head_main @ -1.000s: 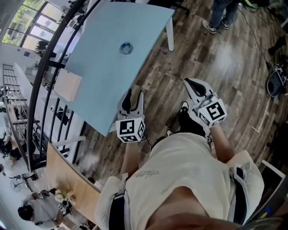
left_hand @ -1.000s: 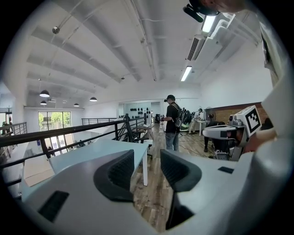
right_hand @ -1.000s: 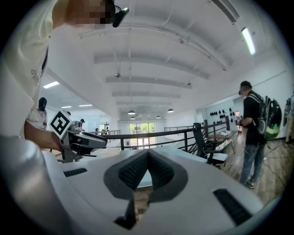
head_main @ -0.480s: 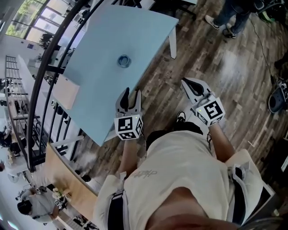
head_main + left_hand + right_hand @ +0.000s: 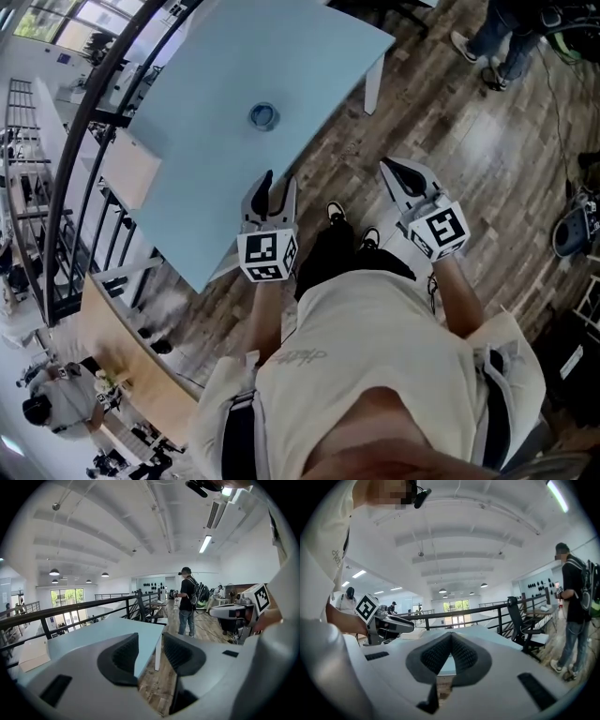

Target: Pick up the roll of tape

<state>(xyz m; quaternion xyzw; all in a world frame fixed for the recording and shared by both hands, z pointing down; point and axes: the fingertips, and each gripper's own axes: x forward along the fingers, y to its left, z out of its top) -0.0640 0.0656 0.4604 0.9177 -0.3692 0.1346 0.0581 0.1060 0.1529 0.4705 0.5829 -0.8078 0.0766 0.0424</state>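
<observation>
Tape (image 5: 263,115) lies flat on table (image 5: 319,56), well ahead of left gripper (image 5: 278,190). Its jaws are apart with nothing between them. Right gripper (image 5: 398,173) is pinched together, empty, off the table's side. Risk: an off-centre approach likely shoves the low roll instead of catching it.

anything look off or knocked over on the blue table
Nothing stands out. The roll of tape lies flat on the light blue table, with nothing spilled. The left hand-held gripper is open and empty at the table's near edge; the right hand-held gripper is shut.
</observation>
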